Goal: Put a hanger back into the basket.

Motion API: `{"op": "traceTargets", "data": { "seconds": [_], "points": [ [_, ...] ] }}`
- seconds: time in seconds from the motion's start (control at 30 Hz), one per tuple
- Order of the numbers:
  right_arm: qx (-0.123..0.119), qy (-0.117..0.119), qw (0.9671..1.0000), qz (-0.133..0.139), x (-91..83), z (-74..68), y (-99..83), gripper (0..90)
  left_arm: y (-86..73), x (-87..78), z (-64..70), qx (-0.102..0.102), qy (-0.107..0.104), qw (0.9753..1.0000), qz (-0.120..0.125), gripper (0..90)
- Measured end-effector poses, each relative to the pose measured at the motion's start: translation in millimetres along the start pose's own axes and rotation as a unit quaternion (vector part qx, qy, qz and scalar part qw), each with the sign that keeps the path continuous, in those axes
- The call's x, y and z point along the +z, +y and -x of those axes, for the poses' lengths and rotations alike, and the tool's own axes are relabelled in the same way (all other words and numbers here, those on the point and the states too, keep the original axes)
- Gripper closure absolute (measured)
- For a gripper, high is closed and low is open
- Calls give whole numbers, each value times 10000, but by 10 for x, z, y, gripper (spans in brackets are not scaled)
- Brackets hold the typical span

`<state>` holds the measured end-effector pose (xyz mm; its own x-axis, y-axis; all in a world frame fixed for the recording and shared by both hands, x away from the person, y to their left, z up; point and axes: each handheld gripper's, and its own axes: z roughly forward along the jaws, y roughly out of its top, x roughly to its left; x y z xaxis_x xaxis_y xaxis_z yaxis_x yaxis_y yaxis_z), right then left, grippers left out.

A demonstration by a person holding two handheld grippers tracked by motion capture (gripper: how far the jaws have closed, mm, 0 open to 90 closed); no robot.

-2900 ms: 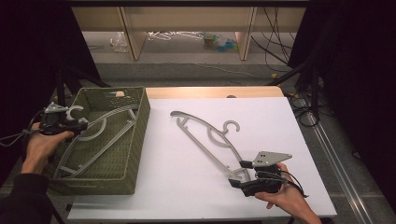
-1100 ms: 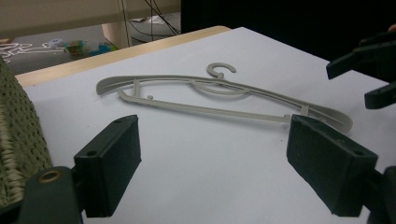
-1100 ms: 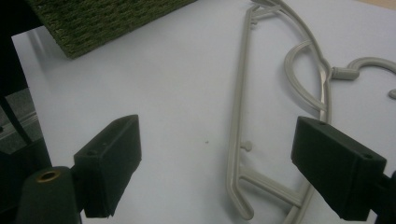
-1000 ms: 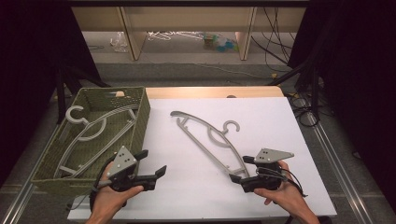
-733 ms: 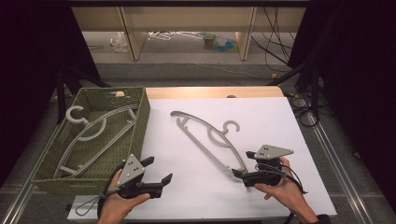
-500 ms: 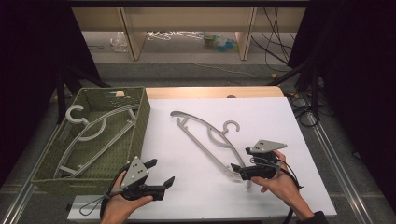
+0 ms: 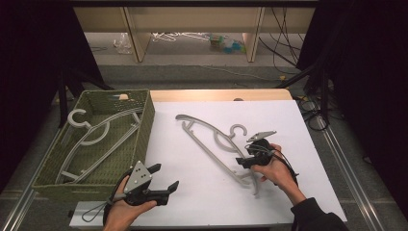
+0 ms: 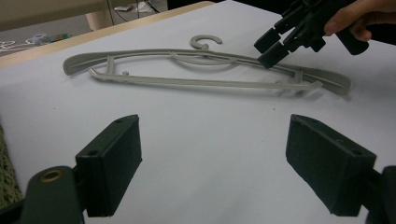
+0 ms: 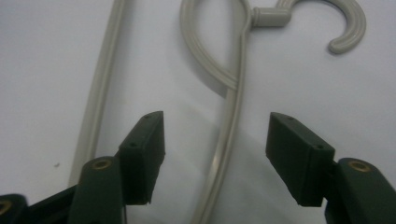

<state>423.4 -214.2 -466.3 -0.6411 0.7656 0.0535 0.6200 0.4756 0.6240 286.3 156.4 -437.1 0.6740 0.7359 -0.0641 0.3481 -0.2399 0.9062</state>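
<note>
Hanger (image 7: 211,144) lies flat on the white counter (image 7: 308,144), mid-right, hook pointing away from the person. Going L to R: green basket (image 7: 144,120) at far left w/ another grey hanger (image 7: 91,139) inside it. That one looks already stowed. Left tool (image 7: 163,178) was over at the basket approx 3 s ago; it has since come round to the near counter edge just right of the basket, jaws wide, nothing between them, aimed across at the hanger but well apart from it. Right tool (image 7: 245,161) has crept fwd from the hanger's near end toward its neck in the last sec; jaws wide, straddling the curved upper bar below the hook (image 9: 345,28), not closed on it. Likely meaning: 1st hanger done, pick-up of the 2nd is next, w/ right tool about to clamp.
</note>
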Motion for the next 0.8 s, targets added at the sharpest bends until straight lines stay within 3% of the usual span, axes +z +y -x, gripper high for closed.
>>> {"op": "traceTargets", "data": {
  "seconds": [0.07,0.13,0.2,0.3,0.4,0.5,0.8],
  "points": [
    [-46,-59,9999,-70,40,24,30,429,-1,3,-1,0,9,10000,-7,182],
    [53,-29,9999,-135,70,28,62,464,-4,5,-3,-13,-3,10000,-9,182],
    [-75,-39,9998,-173,118,34,89,494,-4,6,-2,-10,-13,10000,-13,182],
    [-30,-42,9988,-483,155,27,133,582,-7,9,0,15,-32,10000,-33,182],
    [-143,-69,9984,-542,184,48,158,642,-9,12,0,14,-49,10000,-51,182],
    [-24,-52,9982,-597,190,72,170,679,-17,21,-4,6,-54,10000,-54,184],
    [-118,-136,9961,-859,221,56,245,697,-27,39,-10,0,-65,10000,-67,188]
  ]
}}
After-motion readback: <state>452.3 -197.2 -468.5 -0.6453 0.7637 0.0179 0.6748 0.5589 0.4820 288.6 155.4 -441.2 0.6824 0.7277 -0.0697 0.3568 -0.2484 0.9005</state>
